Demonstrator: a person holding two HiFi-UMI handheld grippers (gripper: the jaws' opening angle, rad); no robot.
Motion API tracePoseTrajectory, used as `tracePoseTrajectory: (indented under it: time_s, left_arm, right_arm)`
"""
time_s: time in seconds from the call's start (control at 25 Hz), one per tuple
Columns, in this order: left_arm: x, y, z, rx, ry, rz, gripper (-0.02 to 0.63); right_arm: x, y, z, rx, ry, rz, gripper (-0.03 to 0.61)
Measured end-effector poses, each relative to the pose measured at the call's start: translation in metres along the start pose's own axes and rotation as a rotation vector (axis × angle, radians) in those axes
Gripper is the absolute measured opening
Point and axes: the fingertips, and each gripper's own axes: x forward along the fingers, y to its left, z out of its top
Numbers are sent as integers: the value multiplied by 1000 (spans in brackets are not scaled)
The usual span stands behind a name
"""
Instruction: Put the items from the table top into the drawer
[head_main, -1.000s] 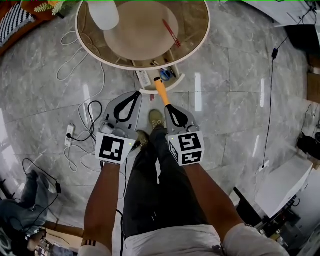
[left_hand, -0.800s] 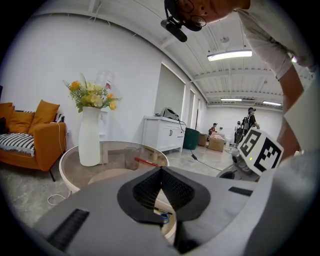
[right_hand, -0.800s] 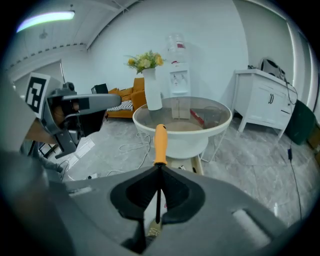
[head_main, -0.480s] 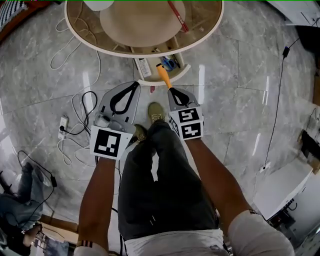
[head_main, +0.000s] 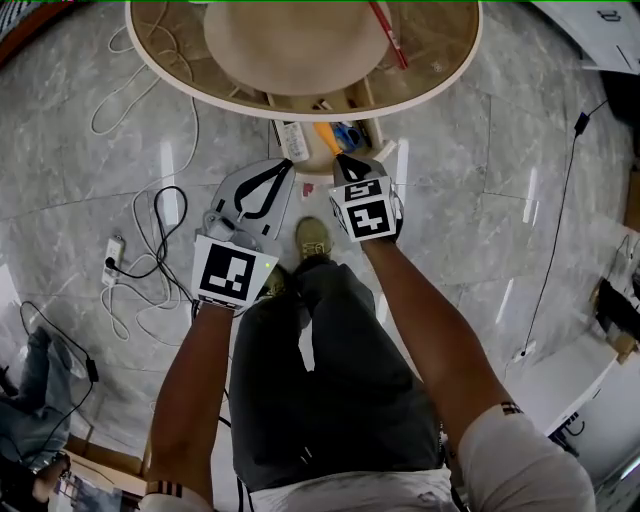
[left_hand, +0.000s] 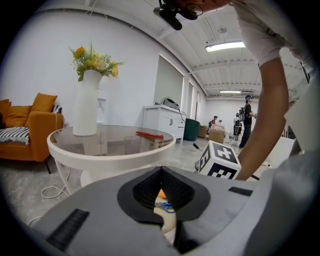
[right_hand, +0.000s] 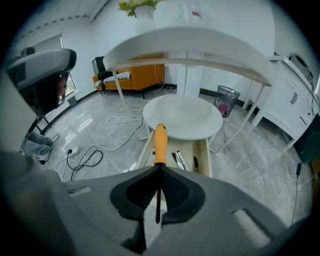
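- Right gripper (right_hand: 159, 172) clamped on the screwdriver (right_hand: 160, 142) shaft, orange handle pointing ahead over the open drawer (right_hand: 204, 154)
- Drawer beyond its jaws holds pens (right_hand: 179, 159)
- Left gripper (left_hand: 161, 171) closed, empty; red pen (left_hand: 149, 134) on the table (left_hand: 110, 152) ahead of it

Two tools: left tool (head_main: 284, 166), right tool (head_main: 346, 160). One screwdriver (right_hand: 160, 142). One round surface (head_main: 440, 70), with one vase (left_hand: 86, 102) and one red pen (left_hand: 149, 135). One drawer (right_hand: 206, 155): one pair of scissors (left_hand: 163, 204), three markers (right_hand: 179, 160). One power strip (head_main: 110, 258), one sofa (left_hand: 30, 132), one bin (right_hand: 226, 100), one cabinet (left_hand: 162, 117).
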Motion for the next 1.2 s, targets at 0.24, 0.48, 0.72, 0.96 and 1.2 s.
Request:
tracePoseTrajectory:
  time_s: [0.24, 0.48, 0.72, 0.96, 1.2]
  left_arm:
    - [17, 14, -25, 14, -5, -17, 0]
    - [27, 29, -52, 4, -7, -15, 0]
    - [37, 43, -70, 2, -1, -13, 0]
    - [29, 47, -79, 4, 14, -16, 0]
    - [26, 42, -83, -7, 40, -16, 0]
  right_arm:
    - [56, -4, -5, -22, 95, 6, 15]
    - [102, -10, -18, -72, 184, 1, 15]
    - [136, -18, -25, -76, 241, -14, 17]
    - [156, -15, -44, -64, 332, 8, 18]
    - [156, -6, -35, -62, 265, 50, 23]
